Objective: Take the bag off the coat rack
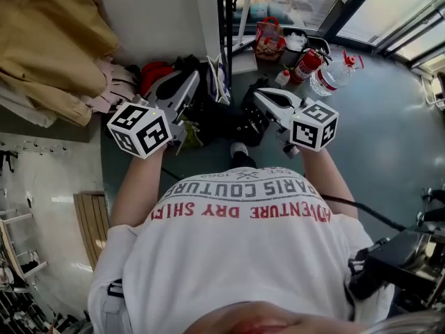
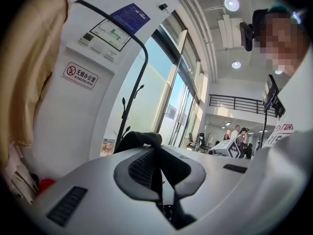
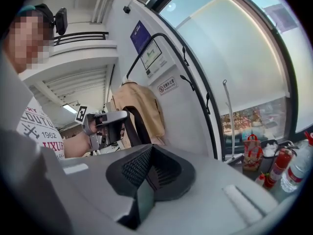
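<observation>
The black bag [image 1: 221,120] hangs low between my two grippers, beside the foot of the black coat rack [image 1: 226,33]. My left gripper [image 1: 188,83] is shut on the bag's black strap [image 2: 141,139], which loops over its fingertips. From the right gripper view the same strap [image 3: 133,124] runs down from the left gripper [image 3: 105,126]. My right gripper [image 1: 259,95] sits just right of the bag, jaws together with nothing between them [image 3: 149,155]. The rack's curved black tube [image 3: 195,92] rises along the white wall, and a tan coat [image 1: 49,40] hangs on it at the left.
A red printed bag [image 1: 270,39], a fire extinguisher [image 1: 306,65] and a large water bottle [image 1: 332,75] stand on the floor by the window. Red and pink clothes [image 1: 154,72] lie under the coat. A wooden slat board [image 1: 90,218] is at the left, and black equipment [image 1: 410,256] at the lower right.
</observation>
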A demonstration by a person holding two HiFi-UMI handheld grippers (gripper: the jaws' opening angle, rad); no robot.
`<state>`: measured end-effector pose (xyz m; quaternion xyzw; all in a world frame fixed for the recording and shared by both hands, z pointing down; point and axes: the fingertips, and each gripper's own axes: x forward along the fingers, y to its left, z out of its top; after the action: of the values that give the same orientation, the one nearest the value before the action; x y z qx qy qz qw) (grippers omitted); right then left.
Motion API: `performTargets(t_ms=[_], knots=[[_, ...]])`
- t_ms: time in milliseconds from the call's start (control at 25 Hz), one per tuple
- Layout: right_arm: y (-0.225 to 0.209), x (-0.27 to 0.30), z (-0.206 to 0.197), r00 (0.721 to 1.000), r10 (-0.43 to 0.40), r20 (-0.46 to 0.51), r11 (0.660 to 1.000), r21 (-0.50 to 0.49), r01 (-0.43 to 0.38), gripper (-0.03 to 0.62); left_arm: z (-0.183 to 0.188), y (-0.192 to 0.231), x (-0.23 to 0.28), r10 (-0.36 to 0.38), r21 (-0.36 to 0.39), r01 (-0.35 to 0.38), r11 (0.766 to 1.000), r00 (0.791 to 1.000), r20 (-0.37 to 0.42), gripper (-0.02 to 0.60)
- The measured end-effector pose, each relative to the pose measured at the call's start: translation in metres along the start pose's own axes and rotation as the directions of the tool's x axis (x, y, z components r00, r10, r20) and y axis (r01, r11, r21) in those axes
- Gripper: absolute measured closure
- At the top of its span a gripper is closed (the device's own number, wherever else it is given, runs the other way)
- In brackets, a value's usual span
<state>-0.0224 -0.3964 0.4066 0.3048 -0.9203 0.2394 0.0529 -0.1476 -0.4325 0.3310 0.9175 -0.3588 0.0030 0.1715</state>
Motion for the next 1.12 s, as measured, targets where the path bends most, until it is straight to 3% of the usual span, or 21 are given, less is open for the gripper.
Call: performTargets(t_ms=[240,440,720,960,1120], knots=[[0.075,-0.045,-0.022,0.999,-0.040,0.017,0.999,0.000,0.040,0.592,-0.020,-0.054,-0.071,-0.040,-0.009,0.039,0.999,0.999,-0.010,0.561],[0.105,-0.073,-0.037,0.999,-0.044,0.024,0.999,-0.025,0.045,0.592,-0.038,-0.090,-0.108,-0.046,-0.001,0.046,0.999,0.999,0.002,0.561],[0.150,-0.119,-0.099,1.000,-0.024,0.014,1.000,-0.018,0.024,0.592,-0.090,-0.148,-0.170,-0.010,-0.016,0.010,1.000,1.000,0.009,0.561],[0.217,-0.191,-0.146,1.000,-0.016,0.022,0.999,-0.048,0.017,0.592,-0.130,-0.232,-0.233,0.004,-0.019,-0.003,1.000,1.000,0.026,0.561],[0.297,-0.278,-0.182,1.000,-0.003,0.028,0.996,-0.087,0.006,0.592,-0.150,-0.326,-0.295,0.025,-0.037,-0.022,0.999,0.996,0.085,0.561]])
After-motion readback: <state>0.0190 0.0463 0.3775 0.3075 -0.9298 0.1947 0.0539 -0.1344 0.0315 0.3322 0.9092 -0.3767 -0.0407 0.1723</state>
